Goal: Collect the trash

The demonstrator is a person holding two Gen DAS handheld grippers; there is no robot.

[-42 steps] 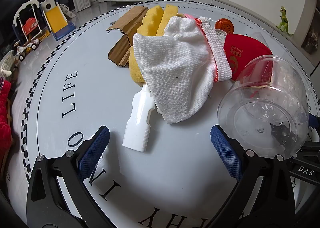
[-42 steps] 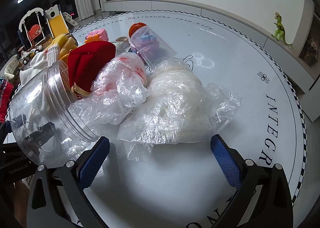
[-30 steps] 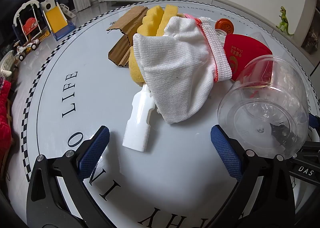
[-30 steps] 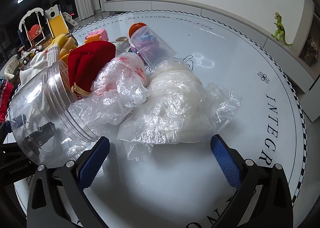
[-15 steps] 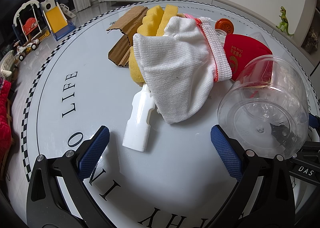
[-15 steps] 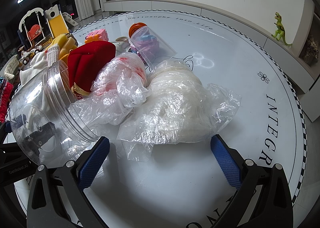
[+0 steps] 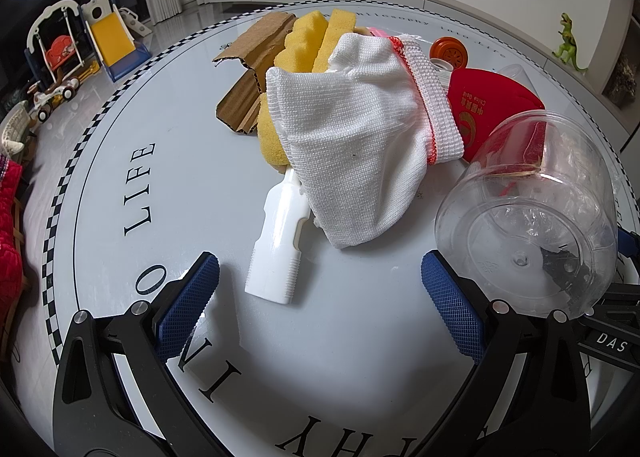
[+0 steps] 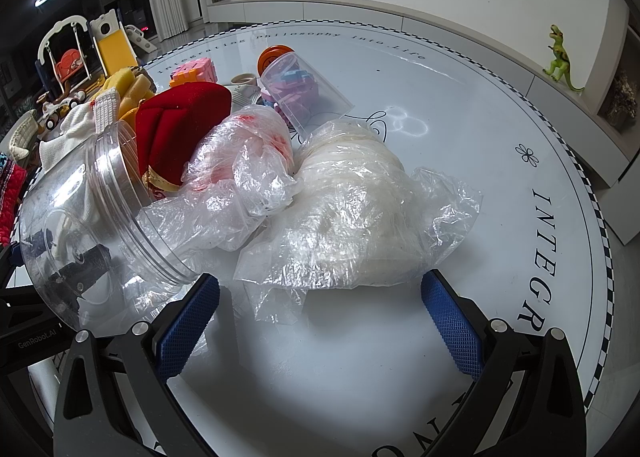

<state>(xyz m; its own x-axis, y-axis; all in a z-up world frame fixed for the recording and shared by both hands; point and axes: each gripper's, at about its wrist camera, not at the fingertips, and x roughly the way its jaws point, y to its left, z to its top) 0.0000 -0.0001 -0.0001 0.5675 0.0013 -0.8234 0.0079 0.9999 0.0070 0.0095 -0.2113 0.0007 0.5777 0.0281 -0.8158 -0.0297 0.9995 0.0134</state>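
A heap of litter lies on the round white table (image 7: 100,161). In the left wrist view a white knit glove (image 7: 356,137) drapes over yellow sponges (image 7: 304,41) and torn cardboard (image 7: 252,69), with a white plastic handle (image 7: 278,249) poking out below. A clear plastic jar (image 7: 528,217) lies on its side to the right. My left gripper (image 7: 318,297) is open, just short of the handle. In the right wrist view crumpled clear plastic bags (image 8: 352,209) lie ahead of my open right gripper (image 8: 320,309), beside the jar (image 8: 92,209) and a red pouch (image 8: 180,125).
A clear cup of pink and blue blocks (image 8: 300,93) with an orange lid (image 8: 272,57) lies behind the bags, next to a pink block toy (image 8: 196,75). A green toy dinosaur (image 8: 560,53) stands on a ledge. Children's toys (image 7: 72,53) fill the floor at left.
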